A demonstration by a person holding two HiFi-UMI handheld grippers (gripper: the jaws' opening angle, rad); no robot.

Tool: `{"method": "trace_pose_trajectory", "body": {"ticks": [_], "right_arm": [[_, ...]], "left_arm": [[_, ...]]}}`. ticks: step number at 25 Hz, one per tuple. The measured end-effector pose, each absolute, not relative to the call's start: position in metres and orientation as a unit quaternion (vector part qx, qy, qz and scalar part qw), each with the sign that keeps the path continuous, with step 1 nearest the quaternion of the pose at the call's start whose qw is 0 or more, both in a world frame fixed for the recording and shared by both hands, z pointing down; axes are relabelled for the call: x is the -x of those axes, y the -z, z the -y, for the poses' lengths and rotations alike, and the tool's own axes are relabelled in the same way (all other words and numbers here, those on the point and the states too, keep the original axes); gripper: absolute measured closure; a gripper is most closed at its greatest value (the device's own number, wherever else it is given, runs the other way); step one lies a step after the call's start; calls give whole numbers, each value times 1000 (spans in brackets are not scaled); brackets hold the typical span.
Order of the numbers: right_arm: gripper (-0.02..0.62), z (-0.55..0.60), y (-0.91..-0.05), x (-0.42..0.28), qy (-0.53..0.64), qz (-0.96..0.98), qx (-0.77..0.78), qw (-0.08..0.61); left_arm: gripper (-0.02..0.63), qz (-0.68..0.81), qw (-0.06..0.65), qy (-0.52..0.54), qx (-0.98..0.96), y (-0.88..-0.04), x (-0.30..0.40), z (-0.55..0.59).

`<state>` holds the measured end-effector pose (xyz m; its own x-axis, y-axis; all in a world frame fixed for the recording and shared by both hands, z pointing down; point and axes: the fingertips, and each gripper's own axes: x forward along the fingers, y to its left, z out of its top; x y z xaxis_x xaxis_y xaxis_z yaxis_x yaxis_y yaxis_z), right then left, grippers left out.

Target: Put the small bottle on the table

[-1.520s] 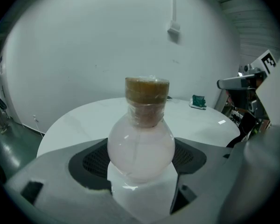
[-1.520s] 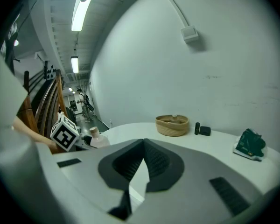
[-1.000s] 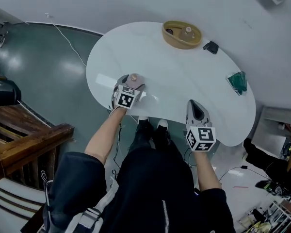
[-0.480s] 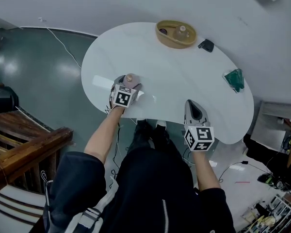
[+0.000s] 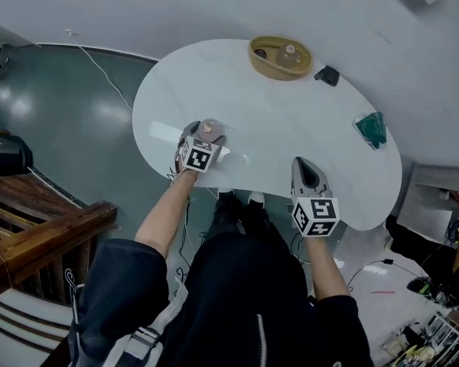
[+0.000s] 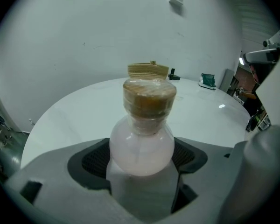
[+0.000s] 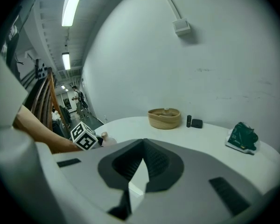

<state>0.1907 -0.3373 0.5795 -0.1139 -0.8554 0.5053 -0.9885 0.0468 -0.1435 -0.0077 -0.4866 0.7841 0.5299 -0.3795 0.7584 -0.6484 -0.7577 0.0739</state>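
While the left gripper (image 6: 142,161) has its fingers closed round the body of the small bottle (image 6: 141,141), the bottle stays upright, cork up, over the bench (image 5: 291,121), well apart from the basket (image 5: 269,67), on the person's side of it. The right gripper (image 5: 307,173) hangs well apart from the basket too, at the near edge, fingers together with nothing in them. This looks like the set-down step; base contact unclear. Next move: lower until the base rests flat, spread the fingers, and back off without tipping it.
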Motion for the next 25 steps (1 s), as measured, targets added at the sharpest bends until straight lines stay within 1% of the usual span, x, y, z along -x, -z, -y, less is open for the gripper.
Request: {"method": "trace_pose_trajectory", "body": {"ticks": [2, 6, 7, 8, 9, 13, 14, 15, 16, 19, 25], "right_arm": [[594, 338, -578, -191, -230, 713, -648, 140], [594, 341, -572, -191, -222, 721, -642, 134], [594, 343, -570, -189, -219, 725, -640, 132], [594, 347, -568, -185, -216, 730, -635, 130], [594, 350, -566, -182, -212, 736, -630, 129], [594, 363, -558, -163, -197, 760, -606, 126], [595, 366, -555, -158, -193, 765, -601, 126], [595, 369, -552, -154, -190, 769, -597, 126], [595, 372, -550, -151, -187, 772, -594, 126], [595, 379, -541, -142, -176, 781, -586, 123], [595, 390, -516, -132, -148, 796, -578, 104]], "left_arm": [[181, 305, 178, -377, -856, -781, 10, 484], [190, 319, 184, -354, -860, -762, 19, 470], [211, 323, 186, -347, -861, -753, 22, 466], [255, 326, 188, -340, -862, -742, 26, 463], [282, 331, 190, -332, -863, -731, 29, 460], [370, 358, 193, -291, -866, -692, 44, 448], [417, 363, 191, -282, -867, -683, 47, 445], [484, 368, 188, -275, -868, -674, 50, 442], [519, 373, 183, -270, -869, -665, 53, 439], [595, 389, 166, -259, -868, -639, 63, 433], [600, 409, 138, -224, -874, -586, 71, 425]]}}
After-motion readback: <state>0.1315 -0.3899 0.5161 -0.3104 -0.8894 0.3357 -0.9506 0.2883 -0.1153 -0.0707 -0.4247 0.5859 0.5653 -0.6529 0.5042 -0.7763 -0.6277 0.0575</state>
